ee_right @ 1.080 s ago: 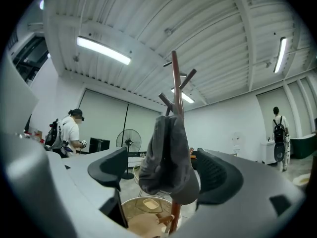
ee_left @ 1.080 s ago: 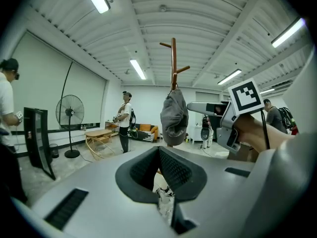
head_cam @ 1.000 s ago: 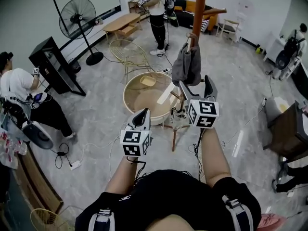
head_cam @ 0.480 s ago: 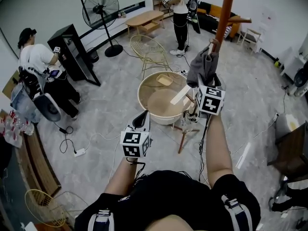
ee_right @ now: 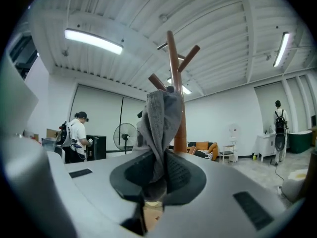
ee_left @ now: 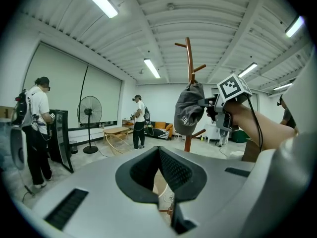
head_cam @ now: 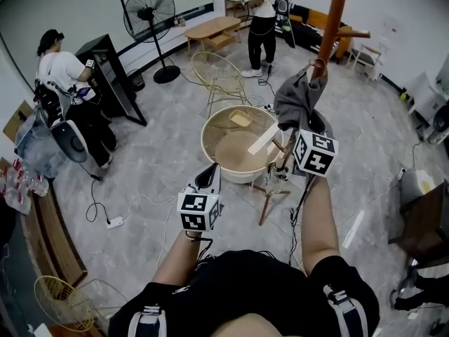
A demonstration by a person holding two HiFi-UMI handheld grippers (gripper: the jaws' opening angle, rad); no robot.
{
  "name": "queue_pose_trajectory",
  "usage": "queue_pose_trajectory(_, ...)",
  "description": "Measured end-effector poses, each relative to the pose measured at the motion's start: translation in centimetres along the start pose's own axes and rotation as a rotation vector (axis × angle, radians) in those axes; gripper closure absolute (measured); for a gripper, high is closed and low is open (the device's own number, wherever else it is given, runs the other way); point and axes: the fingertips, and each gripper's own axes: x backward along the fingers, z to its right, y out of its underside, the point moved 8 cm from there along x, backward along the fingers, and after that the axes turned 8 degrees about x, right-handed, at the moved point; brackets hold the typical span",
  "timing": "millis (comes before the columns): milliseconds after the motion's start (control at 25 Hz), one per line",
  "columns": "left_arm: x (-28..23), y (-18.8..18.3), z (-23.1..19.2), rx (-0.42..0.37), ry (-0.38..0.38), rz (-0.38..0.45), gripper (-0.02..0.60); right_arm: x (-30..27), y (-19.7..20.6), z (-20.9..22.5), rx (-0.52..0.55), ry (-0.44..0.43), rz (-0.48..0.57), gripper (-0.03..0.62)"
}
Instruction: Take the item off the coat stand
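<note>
A grey cap (head_cam: 297,100) hangs from a peg of the brown wooden coat stand (head_cam: 331,21). My right gripper (head_cam: 304,123) is raised level at the cap's lower part. Its jaws have just been closing, and the grey fabric (ee_right: 161,115) is now pinched between the pads, so it is shut on the cap. The stand's pole (ee_right: 175,73) rises right behind it. The left gripper view shows the cap (ee_left: 188,111) and the right gripper (ee_left: 214,106) from the side. My left gripper (head_cam: 208,175) hangs lower and to the left, shut with nothing in it (ee_left: 159,151).
A round wooden tub-like table (head_cam: 210,128) stands just below the stand, with a small wooden stool (head_cam: 269,192) beside it. Behind are a rattan chair (head_cam: 217,72) and a floor fan (head_cam: 146,12). One person (head_cam: 62,76) works at a black cabinet (head_cam: 112,72); another (head_cam: 264,11) stands at the back.
My right gripper went from open below the cap to shut on its fabric, moving forward and slightly up. The left gripper shifted a little, then held still.
</note>
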Motion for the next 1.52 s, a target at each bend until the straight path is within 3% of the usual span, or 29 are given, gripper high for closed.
queue_pose_trajectory(120,0.0,-0.2,-0.2,-0.004,0.014,-0.003,0.566,1.5,-2.0,-0.4,-0.016,-0.018,0.069,0.539)
queue_pose_trajectory(480,-0.7,-0.5,0.0,-0.012,0.049,-0.008,0.566,6.4,-6.6,-2.0,0.090,-0.071,0.244,0.540)
queue_pose_trajectory(640,-1.0,-0.7,-0.1,-0.009,0.068,-0.012,0.566,8.0,-4.9,-2.7,0.066,-0.099,0.216,0.540)
queue_pose_trajectory(880,-1.5,-0.4,0.7,-0.018,0.115,-0.026,0.566,9.4,1.7,-3.7,-0.005,-0.117,0.113,0.540)
queue_pose_trajectory(1120,-1.4,0.0,2.1,-0.034,0.150,-0.037,0.566,11.8,7.0,-4.8,0.021,-0.105,0.031,0.539)
queue_pose_trajectory(1520,-1.7,-0.5,2.4,-0.046,0.165,-0.034,0.566,12.2,8.4,-4.9,0.025,-0.107,0.004,0.540)
